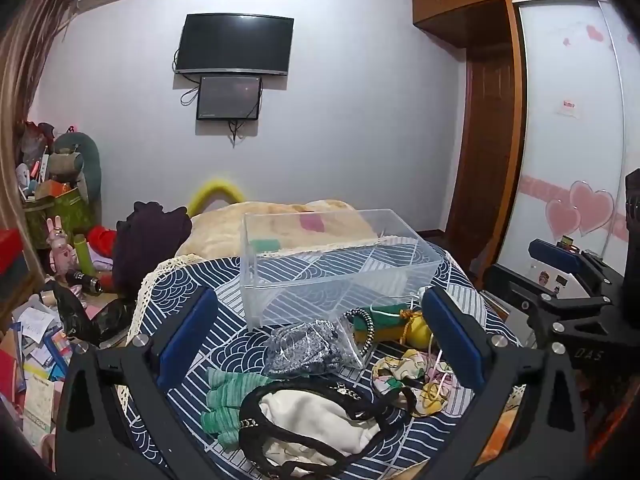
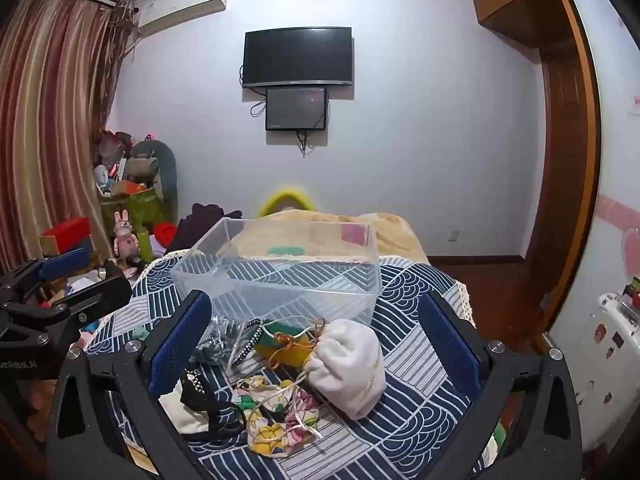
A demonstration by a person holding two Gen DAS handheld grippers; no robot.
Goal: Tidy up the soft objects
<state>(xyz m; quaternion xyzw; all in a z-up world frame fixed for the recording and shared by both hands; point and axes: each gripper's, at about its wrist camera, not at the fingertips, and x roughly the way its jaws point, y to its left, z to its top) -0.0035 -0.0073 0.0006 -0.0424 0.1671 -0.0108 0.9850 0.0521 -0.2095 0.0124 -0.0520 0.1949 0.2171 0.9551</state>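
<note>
Lowest in the left view, the left tool (image 1: 320,340) hangs wide open and holds nothing, its blue pads astride a heap on the patterned cloth (image 1: 192,280): a cream bag (image 1: 316,416) ringed by a black strap (image 1: 360,400), a green knit (image 1: 228,400) at lower centre-left, a floral scrunchie (image 1: 400,372) at lower right. The right tool (image 2: 316,344) is likewise spread and empty, over a white pouch (image 2: 352,364) at centre. Just beyond the heap, mid-frame, a grey mesh piece (image 1: 304,344) and a yellow-green pouch (image 1: 384,324) lie touching the near wall of the clear box (image 1: 340,264), which looks empty. A good first pick is probably the white pouch: pinch its bulk, not its cord, lift clear of the rim, and drop it well inside. Loose cords and the strap could drag neighbours along.
</note>
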